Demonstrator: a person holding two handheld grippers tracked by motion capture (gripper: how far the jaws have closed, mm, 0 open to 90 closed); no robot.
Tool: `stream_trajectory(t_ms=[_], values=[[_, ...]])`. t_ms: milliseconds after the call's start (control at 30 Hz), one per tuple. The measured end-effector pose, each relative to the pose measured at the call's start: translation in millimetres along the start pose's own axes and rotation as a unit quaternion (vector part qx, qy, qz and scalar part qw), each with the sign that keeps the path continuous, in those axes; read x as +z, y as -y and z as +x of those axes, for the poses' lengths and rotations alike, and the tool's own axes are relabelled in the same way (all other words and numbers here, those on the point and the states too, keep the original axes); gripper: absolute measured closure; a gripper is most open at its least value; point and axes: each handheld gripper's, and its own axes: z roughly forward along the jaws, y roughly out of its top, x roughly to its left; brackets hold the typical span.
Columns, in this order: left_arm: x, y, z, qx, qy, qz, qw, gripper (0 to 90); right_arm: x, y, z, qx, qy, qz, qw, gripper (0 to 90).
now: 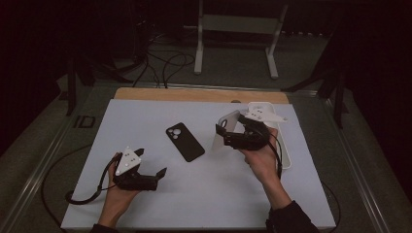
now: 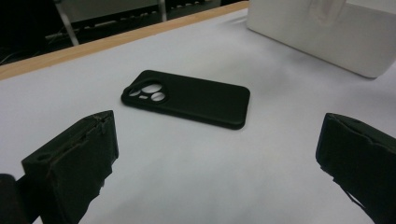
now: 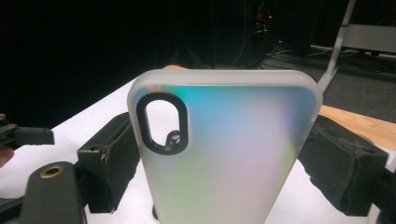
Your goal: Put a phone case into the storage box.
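Right hand-held gripper (image 1: pixel 232 132) grasps a frosted phone case (image 1: pixel 226 128) upright above the desk (image 1: pixel 145 194), near a white tray (image 1: pixel 286 160). Left hand-held gripper (image 2: pixel 215 154) gapes, released, facing a black phone case (image 2: pixel 191 99); its camera holes are plain in that gripper's view.

Dim lab or studio, white work table (image 1: pixel 145 194), loose floor cables (image 1: pixel 165 63), metal stand frame (image 1: pixel 233 29)
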Motion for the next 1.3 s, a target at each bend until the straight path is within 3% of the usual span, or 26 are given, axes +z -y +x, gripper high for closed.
stream_trajectory(t_ms=[267,633,767,1300], values=[[-11.1,16.0,9.7,-0.008,-0.009,-0.007,0.9999,0.0,-2.9,-4.4,-6.9,-0.001,0.014,-0.003,0.9999,16.6],[-22.6,27.8,13.3,-0.016,-0.025,-0.012,0.9995,0.0,-3.6,-10.5,-18.3,-0.003,0.033,-0.006,0.9994,16.6],[-24.4,30.2,14.2,-0.022,-0.028,-0.011,0.9993,0.0,-2.5,-13.2,-25.5,-0.002,0.041,-0.005,0.9992,16.6],[-23.9,31.9,13.7,-0.011,-0.036,-0.004,0.9993,0.0,1.4,-32.6,-51.0,0.004,0.077,-0.005,0.997,16.6]])
